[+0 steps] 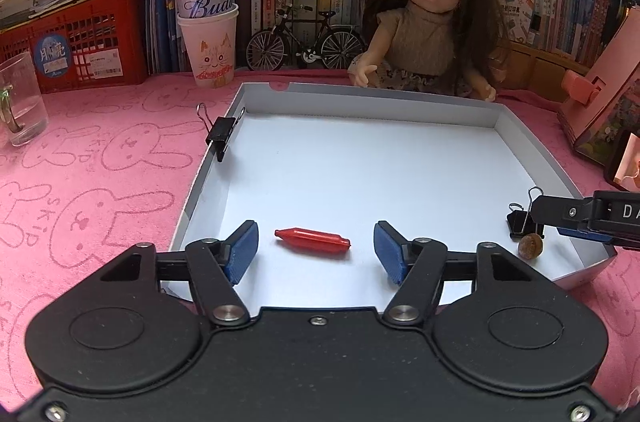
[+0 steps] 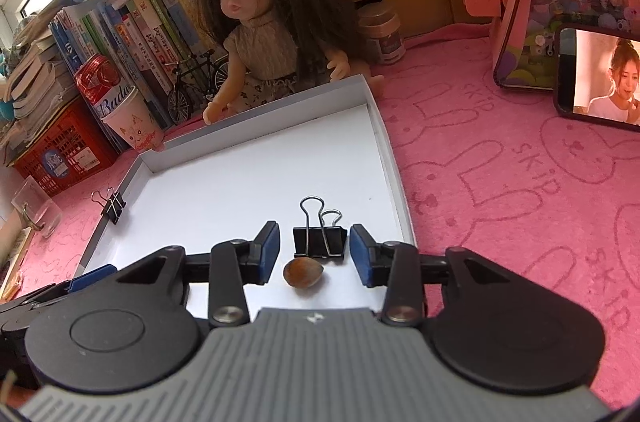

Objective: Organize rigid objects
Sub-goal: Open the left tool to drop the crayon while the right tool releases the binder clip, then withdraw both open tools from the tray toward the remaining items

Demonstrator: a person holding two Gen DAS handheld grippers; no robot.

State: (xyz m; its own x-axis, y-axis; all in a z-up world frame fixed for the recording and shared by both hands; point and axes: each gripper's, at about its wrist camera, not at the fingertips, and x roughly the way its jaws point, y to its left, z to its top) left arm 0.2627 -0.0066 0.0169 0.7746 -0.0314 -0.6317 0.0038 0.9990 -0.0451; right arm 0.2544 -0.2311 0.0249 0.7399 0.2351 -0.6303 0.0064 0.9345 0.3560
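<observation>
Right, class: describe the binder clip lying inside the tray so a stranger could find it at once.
Find the shallow white cardboard tray in front of the long-haired doll. By its right wall a black metal binder clip lies flat beside a small brown nut; the other clip grips the left wall.

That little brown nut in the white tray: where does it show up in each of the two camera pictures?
Left wrist view: the nut is at the far right, near the tray's right wall, just below a black binder clip.
Right wrist view: the nut is low in the centre, between the right hand-held gripper's open fingers.
Shared landmark: the doll behind the tray's far edge.
</observation>
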